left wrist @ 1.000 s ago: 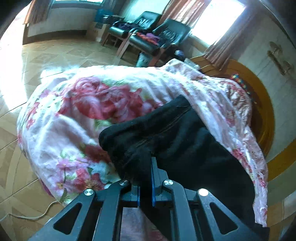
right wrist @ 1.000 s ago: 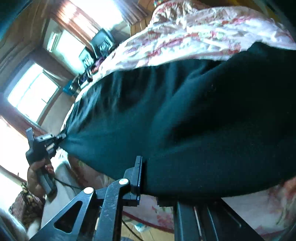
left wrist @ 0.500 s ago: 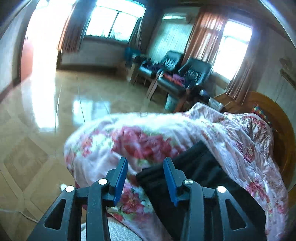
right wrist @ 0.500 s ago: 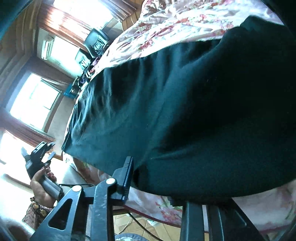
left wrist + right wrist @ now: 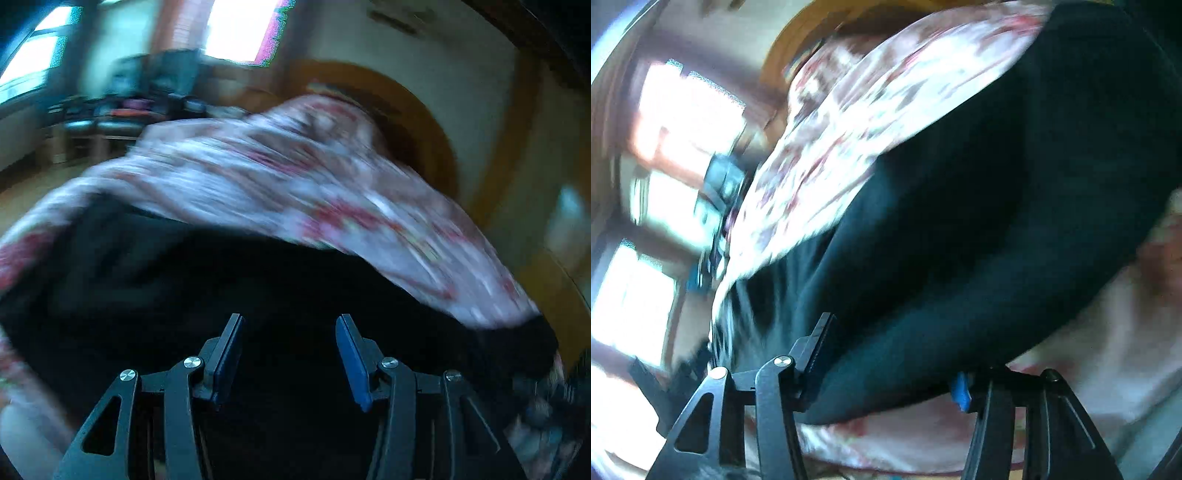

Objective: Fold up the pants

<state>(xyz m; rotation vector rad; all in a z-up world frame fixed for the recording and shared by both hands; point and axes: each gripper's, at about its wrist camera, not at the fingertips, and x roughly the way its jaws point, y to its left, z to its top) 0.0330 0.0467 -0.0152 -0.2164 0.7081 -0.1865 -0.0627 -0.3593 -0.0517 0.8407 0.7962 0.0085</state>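
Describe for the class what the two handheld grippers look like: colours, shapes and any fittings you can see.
The left gripper has matte black linkage arms with triangular cut-outs, round silver screw heads at the joints, and flat blue pads on its fingers. The right gripper is built the same: black arms, silver screws, a blue pad just showing. No cables, sleeves or markings are visible.

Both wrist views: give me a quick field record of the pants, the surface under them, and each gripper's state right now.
pants: black pants spread on the bed
surface: floral quilt
left gripper: left gripper open, fingers apart over the dark cloth, nothing pinched
right gripper: right gripper open, pants edge lying between its fingers
background: wooden headboard, windows, dark chairs
image quality: both views motion-blurred
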